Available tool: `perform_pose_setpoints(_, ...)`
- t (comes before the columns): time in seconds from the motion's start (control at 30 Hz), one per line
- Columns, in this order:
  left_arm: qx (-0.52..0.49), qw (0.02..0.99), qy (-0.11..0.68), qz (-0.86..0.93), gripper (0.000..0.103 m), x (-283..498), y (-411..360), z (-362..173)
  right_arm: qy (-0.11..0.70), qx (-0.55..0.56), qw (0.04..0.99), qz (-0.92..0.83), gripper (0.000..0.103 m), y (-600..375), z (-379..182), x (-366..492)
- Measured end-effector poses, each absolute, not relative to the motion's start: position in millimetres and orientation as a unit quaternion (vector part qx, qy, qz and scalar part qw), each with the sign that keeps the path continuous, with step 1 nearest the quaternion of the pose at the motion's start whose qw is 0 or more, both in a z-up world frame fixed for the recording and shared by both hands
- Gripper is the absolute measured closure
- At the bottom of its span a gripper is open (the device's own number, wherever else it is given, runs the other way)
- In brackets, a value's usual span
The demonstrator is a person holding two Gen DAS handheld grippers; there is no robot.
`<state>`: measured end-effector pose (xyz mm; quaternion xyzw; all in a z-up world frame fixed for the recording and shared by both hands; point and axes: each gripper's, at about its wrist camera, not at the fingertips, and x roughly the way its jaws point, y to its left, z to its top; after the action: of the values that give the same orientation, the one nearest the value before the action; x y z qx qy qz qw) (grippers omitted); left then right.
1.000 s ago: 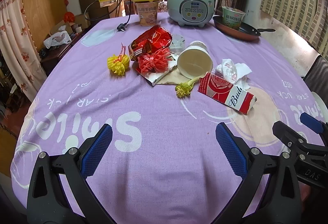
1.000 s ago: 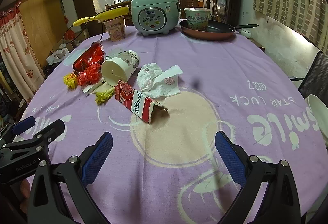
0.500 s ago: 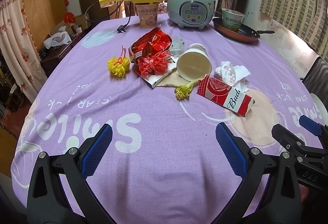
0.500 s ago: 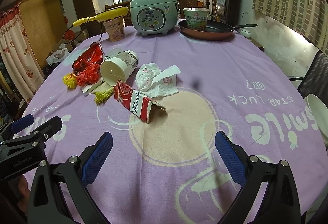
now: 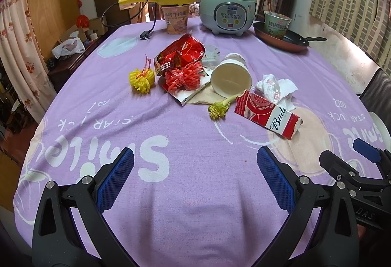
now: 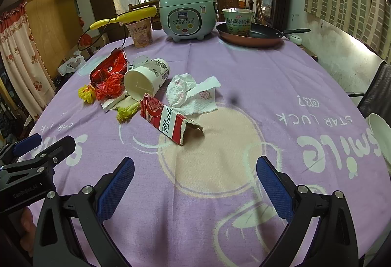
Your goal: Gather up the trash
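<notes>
Trash lies in a cluster on the purple tablecloth: a red snack wrapper, red shredded plastic, a yellow plastic tuft, a tipped white paper cup, a vegetable stalk, crumpled tissue and a torn red Bud carton. My left gripper is open near the table's front edge, well short of the pile. My right gripper is open too, with the carton and tissue ahead of it.
At the far end stand a green rice cooker, a noodle cup under a yellow tool with a cord, and a frying pan holding another noodle cup. A white dish sits at the right edge. A chair stands beyond it.
Both grippers have drifted back and slightly left; the trash sits a little farther away in both views. Nothing on the table has moved.
</notes>
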<state>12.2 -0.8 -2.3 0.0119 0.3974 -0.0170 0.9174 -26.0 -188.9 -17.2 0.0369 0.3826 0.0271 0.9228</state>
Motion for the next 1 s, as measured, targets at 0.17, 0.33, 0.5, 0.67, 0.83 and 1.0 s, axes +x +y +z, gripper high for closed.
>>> perform_pose_setpoints(0.17, 0.011, 0.918, 0.396, -0.017, 0.006, 11.4, -0.4, -1.8, 0.382, 0.037, 0.923, 0.028, 0.005, -189.1, -17.3, -25.8)
perform_pose_setpoints(0.33, 0.013, 0.918, 0.395, -0.019, 0.006, 11.5, -0.1, -2.1, 0.383, 0.028, 0.923, 0.034, 0.005, -186.6, -16.9, -22.2)
perform_pose_setpoints(0.5, 0.014, 0.919, 0.394, -0.019, 0.006, 12.4, 3.0, -2.3, 0.39, 0.014, 0.919, 0.046, 0.005, -183.5, -19.0, -13.2)
perform_pose_setpoints(0.67, 0.012, 0.917, 0.398, -0.008, 0.006, 18.1, 18.0, -6.5, 0.41, -0.026, 0.907, 0.094, 0.005, -173.7, -22.6, 12.0)
perform_pose_setpoints(0.83, 0.015, 0.914, 0.406, 0.006, 0.006, 27.2, 31.5, -13.0, 0.426, -0.082, 0.891, 0.134, 0.005, -160.6, -26.6, 48.0)
perform_pose_setpoints(1.0, 0.025, 0.911, 0.411, 0.003, 0.006, 35.6, 32.9, -18.4, 0.457, -0.099, 0.87, 0.156, 0.026, -154.4, -40.8, 75.4)
